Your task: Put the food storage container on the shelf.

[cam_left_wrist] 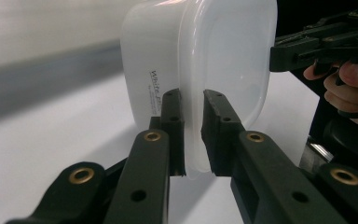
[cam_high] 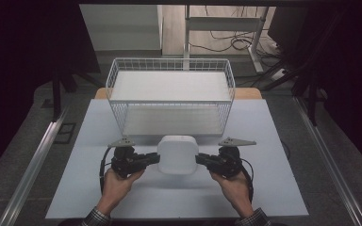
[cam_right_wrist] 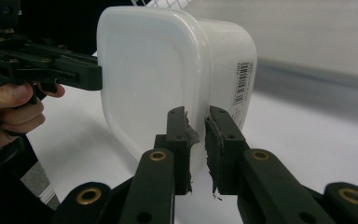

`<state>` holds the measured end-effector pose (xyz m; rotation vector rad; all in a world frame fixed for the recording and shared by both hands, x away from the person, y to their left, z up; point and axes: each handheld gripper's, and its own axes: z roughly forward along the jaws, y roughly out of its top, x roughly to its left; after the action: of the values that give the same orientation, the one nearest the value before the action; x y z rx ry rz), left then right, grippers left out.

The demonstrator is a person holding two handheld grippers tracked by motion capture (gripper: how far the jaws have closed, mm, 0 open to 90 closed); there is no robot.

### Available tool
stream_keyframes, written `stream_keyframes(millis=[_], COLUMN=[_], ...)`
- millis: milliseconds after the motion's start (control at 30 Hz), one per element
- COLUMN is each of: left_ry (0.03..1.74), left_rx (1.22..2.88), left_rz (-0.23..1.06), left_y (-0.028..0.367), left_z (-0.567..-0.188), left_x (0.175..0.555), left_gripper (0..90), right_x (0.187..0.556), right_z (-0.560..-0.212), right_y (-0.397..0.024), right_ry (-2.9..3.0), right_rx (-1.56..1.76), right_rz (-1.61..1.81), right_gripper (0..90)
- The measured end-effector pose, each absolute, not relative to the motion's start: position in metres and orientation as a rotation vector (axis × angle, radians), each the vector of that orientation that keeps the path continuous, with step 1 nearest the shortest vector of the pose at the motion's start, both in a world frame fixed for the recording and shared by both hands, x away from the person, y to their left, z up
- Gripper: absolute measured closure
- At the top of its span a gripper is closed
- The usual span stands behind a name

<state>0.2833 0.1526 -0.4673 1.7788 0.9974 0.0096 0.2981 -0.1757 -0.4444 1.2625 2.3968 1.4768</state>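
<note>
1. Pale blue table (cam_high: 264,188) in a dim room, with a white wire basket (cam_high: 169,94) standing at its far side.
2. White plastic tub (cam_high: 177,154) sits between the two grippers, just in front of the basket and near the table's middle.
3. Left gripper (cam_high: 156,159): jaws clamped on the tub's rim at its left side, lip pinched between the pads (cam_left_wrist: 214,126).
4. Right gripper (cam_high: 199,159): jaws clamped on the rim at the opposite side.
5. Tub is tilted in both gripper views; printed label and barcode on its wall.
</note>
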Motion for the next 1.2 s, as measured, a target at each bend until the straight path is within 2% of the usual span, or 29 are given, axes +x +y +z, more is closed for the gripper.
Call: stream_keyframes(millis=[767,1200], left_ry=[0.955,0.944], left_rx=[1.782,1.750], left_rz=[0.153,0.200], left_y=[0.157,0.162], left_z=[-0.387,-0.342], left_x=[0.318,0.342], left_gripper=[79.8,79.9], right_x=[0.339,0.371], right_z=[-0.380,-0.331], right_y=[-0.169,-0.161], right_ry=[2.326,2.278], right_rx=[1.148,1.101], right_rz=[1.546,1.572], right_gripper=[78.8,78.5])
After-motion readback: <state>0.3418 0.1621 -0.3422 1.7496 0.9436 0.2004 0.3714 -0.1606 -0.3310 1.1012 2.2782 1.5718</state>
